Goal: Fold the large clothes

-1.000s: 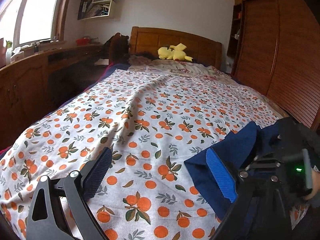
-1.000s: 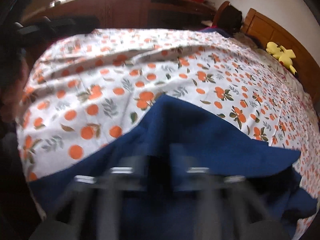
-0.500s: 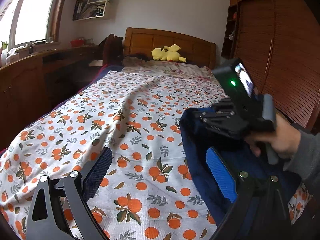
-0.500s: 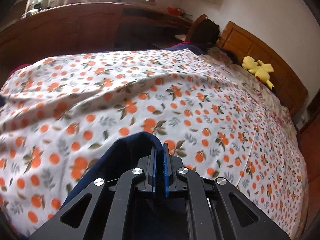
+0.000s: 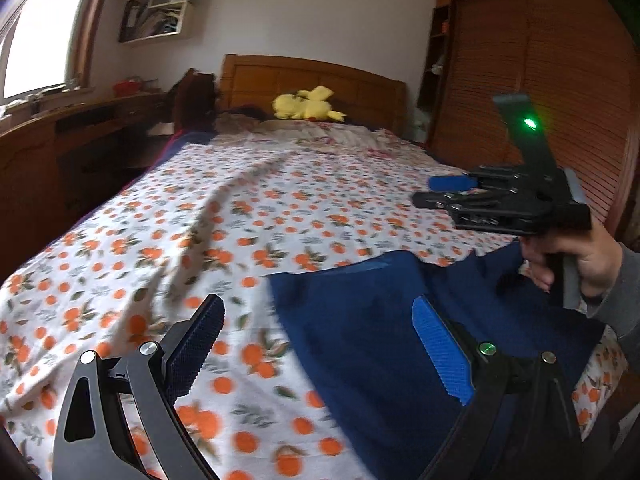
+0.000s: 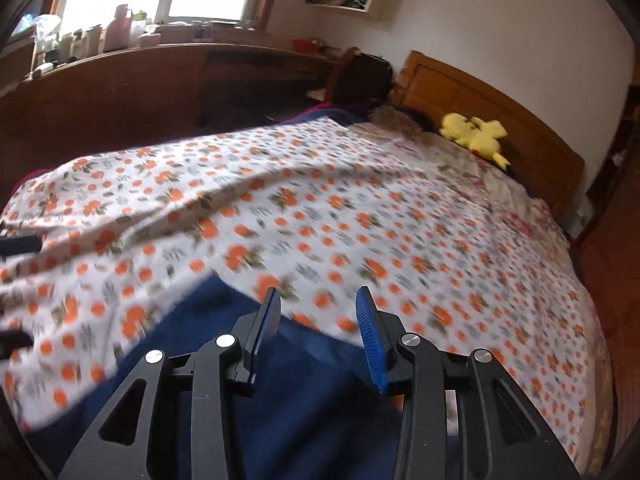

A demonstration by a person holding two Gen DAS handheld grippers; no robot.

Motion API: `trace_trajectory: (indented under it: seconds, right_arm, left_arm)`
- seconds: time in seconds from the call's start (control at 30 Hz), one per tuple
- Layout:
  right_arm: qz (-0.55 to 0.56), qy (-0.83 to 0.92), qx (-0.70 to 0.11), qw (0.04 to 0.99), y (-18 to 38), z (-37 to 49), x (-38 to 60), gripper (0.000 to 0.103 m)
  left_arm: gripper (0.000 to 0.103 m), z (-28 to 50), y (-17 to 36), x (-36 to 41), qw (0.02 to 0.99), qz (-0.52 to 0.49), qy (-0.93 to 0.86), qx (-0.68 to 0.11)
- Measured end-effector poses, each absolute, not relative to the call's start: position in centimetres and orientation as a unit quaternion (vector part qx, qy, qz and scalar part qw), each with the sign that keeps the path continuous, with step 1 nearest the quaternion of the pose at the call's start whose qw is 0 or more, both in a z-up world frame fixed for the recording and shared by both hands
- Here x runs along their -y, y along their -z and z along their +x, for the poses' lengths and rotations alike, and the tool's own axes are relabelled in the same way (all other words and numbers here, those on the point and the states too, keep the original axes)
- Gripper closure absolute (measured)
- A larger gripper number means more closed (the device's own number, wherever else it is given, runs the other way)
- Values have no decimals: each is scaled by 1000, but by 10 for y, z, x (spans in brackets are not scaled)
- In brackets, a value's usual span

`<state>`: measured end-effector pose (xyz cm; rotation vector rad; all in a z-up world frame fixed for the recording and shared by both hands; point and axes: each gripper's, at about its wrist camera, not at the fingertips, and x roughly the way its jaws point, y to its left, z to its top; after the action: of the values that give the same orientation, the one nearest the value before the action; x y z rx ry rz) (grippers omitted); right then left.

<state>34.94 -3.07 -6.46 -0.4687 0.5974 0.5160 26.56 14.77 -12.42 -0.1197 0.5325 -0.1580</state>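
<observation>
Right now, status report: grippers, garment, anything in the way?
Left gripper open, empty. Right gripper open, raised clear. Blue garment lying loose on orange-print bedspread. Nothing blocking it.

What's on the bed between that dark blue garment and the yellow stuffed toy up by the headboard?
Only the orange-print sheet lies between the blue garment and the yellow toy, plus rumpled bedding beside the toy; the right wrist view shows it.
</observation>
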Motion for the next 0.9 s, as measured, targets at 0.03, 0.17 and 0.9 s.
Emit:
trace_trajectory:
  seconds: [0.03,0.17,0.9]
  right_arm:
    - [-224,-241,-293,898,64,346,49,66]
    - [-218,-198,-309,904,67,334,117,62]
    - [8,-23,-444,896,150,390,346,43]
  left_arm:
    - [7,267,124,-139,959,-58,87,-263]
    - [7,272,123,-101,956,-46,124,-263]
    - [7,298,175,-28,929,-7,179,-324]
